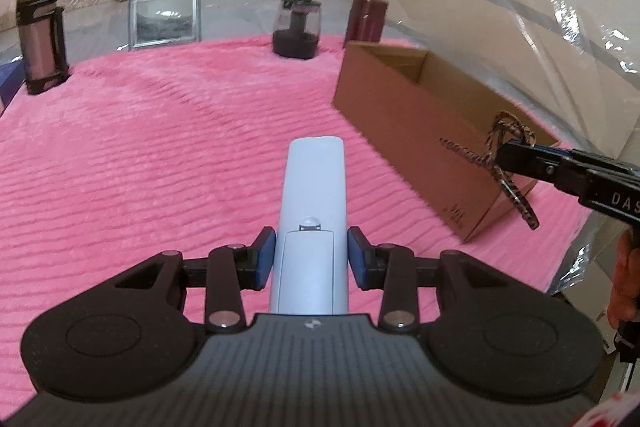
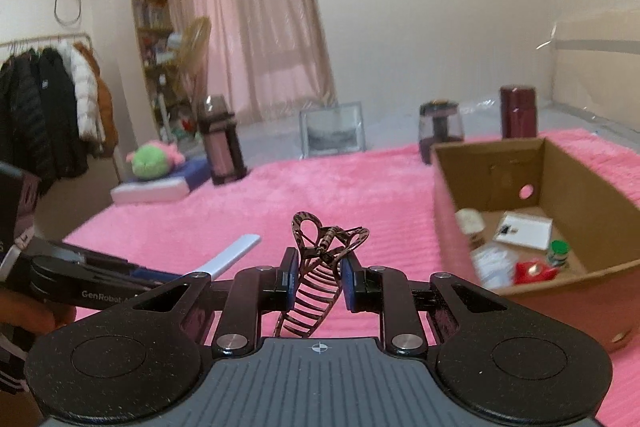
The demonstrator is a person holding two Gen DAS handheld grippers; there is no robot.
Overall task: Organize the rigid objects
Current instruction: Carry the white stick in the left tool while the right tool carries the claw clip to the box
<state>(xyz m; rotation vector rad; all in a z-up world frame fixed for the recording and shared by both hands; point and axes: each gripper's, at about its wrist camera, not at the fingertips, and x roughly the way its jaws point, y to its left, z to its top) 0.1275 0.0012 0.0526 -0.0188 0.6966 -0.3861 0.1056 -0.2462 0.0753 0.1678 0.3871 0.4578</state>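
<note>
My left gripper is shut on a long white remote control, held above the pink blanket with its back side up. My right gripper is shut on a brown patterned hair claw clip, also lifted off the blanket. In the left wrist view the right gripper reaches in from the right with the clip in front of the cardboard box. In the right wrist view the left gripper and the remote show at lower left, and the open box stands to the right.
The box holds several small items: a white card, a green-capped bottle, a red object. At the blanket's far edge stand a thermos, a framed picture, a dark jar and a maroon box.
</note>
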